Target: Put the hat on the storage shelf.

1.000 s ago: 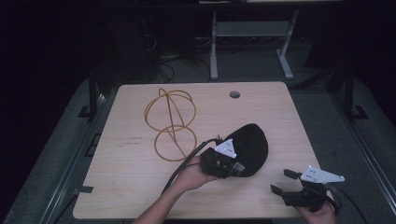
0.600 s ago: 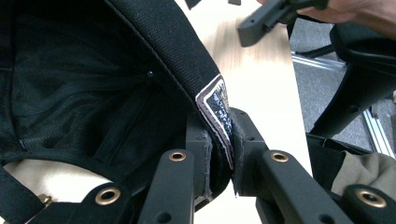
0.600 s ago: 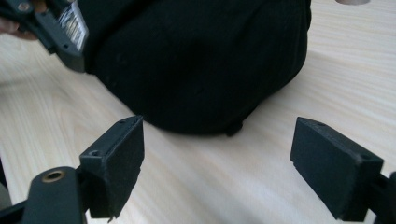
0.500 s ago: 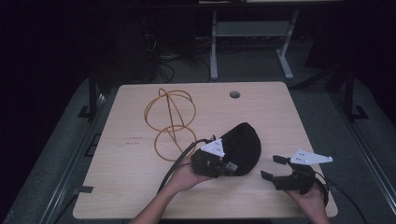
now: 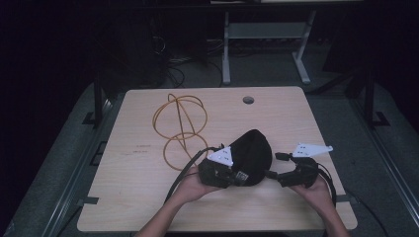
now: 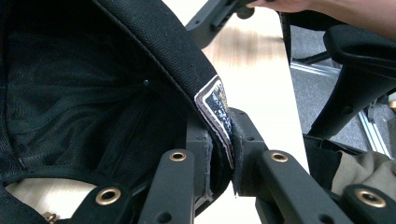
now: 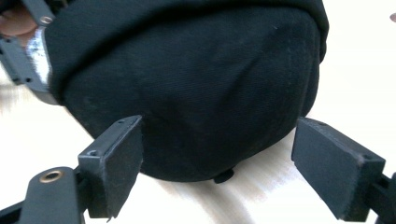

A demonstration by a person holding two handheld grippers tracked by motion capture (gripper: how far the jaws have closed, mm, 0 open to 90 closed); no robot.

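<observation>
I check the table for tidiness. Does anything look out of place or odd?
Nothing looks damaged or spilled. The black cap is pinched at its edge by the left tongs, and the yellow cable lies in loose loops on the table.

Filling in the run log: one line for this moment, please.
left claw: shut on cap rim | right claw: open, facing cap crown | table

Room dark all around. Light wood table (image 5: 148, 207) in middle, lit from above, with round hole (image 5: 248, 100) near far edge. Small dark marks (image 5: 143, 149) on table top. Grey floor (image 5: 69, 163) on both sides. Black cables (image 5: 168, 59) in pile on floor behind table. White metal frame (image 5: 267, 34) with two legs farther back. Black chair (image 6: 355, 70) beside table, seen in left gripper view.
</observation>
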